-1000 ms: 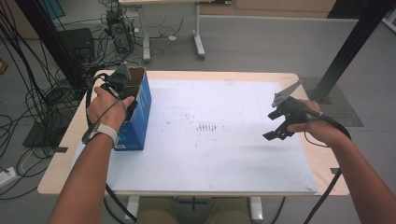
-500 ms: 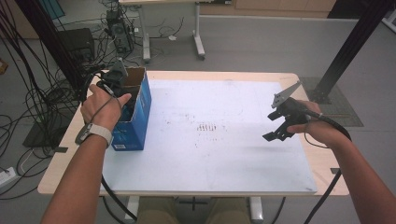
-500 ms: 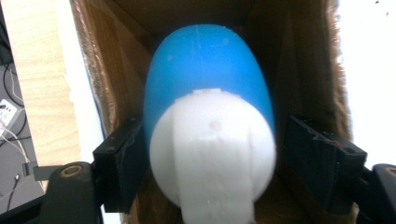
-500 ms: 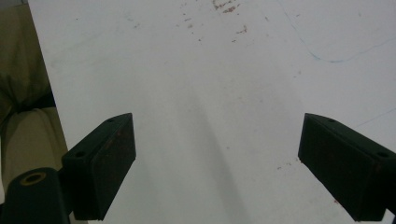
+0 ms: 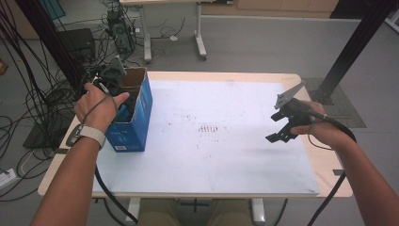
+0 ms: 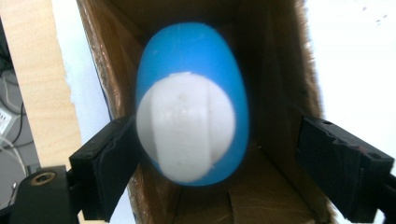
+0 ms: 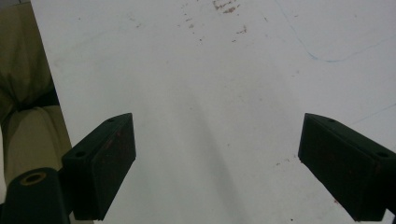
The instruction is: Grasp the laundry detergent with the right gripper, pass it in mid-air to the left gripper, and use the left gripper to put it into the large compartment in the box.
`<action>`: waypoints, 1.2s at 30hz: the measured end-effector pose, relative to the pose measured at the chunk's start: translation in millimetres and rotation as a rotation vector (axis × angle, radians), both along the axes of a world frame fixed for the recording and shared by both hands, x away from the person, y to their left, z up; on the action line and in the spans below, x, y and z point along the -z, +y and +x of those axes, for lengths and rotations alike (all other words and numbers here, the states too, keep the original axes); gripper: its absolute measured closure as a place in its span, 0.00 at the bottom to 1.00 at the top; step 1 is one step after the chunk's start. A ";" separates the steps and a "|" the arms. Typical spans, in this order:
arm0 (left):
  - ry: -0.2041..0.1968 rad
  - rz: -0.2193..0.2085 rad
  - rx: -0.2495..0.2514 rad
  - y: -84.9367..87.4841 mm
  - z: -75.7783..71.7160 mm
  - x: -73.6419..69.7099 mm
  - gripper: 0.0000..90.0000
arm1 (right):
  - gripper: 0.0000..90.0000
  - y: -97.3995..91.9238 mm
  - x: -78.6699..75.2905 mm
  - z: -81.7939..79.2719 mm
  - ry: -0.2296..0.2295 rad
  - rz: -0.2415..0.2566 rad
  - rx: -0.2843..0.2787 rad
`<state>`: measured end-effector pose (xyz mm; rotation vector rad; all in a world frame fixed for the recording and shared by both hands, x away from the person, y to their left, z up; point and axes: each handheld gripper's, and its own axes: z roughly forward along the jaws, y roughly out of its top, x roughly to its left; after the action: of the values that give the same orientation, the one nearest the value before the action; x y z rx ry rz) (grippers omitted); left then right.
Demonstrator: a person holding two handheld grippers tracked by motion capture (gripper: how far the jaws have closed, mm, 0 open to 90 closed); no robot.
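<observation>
egg (image 6: 191, 112), blue and white, sits blurred inside the blue cardboard box (image 5: 134, 115) at the table's left edge; left gripper (image 6: 217, 158) jaws have just been opening around it, the right pad clear of it. right gripper (image 7: 217, 172) hangs wide open over the white board (image 7: 210, 84), holding nothing.

High view: above your side, facing forward and down over the whole worktop (image 5: 235, 165). Left gripper view: close, looking down into the open box (image 5: 134, 110) (image 6: 280, 70). Right gripper view: near, angled down at the white sheet (image 7: 210, 93) that the high view shares.
</observation>
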<state>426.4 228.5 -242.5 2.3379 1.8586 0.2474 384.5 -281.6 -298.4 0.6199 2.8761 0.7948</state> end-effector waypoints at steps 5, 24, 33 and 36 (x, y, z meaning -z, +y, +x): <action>-0.016 -0.005 0.036 -5.1 -3.2 -9.8 0.13 | 0.12 -0.3 -1.9 -2.0 -0.001 -0.005 0.004; -0.077 0.029 0.087 -18.6 -13.2 -48.8 0.08 | 0.12 -1.3 -8.0 -6.7 -0.012 -0.009 0.009; -0.116 0.029 0.184 -37.4 -20.4 -73.8 0.05 | 0.12 -1.8 -12.6 -9.4 -0.020 -0.008 0.013; -0.132 0.032 0.220 -45.8 -22.9 -82.0 0.05 | 0.12 -2.7 -14.7 -10.5 -0.025 -0.009 0.017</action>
<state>403.5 182.7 -160.5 2.4552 1.5351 0.3964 374.1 -284.3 -283.7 0.6280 2.8463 0.7816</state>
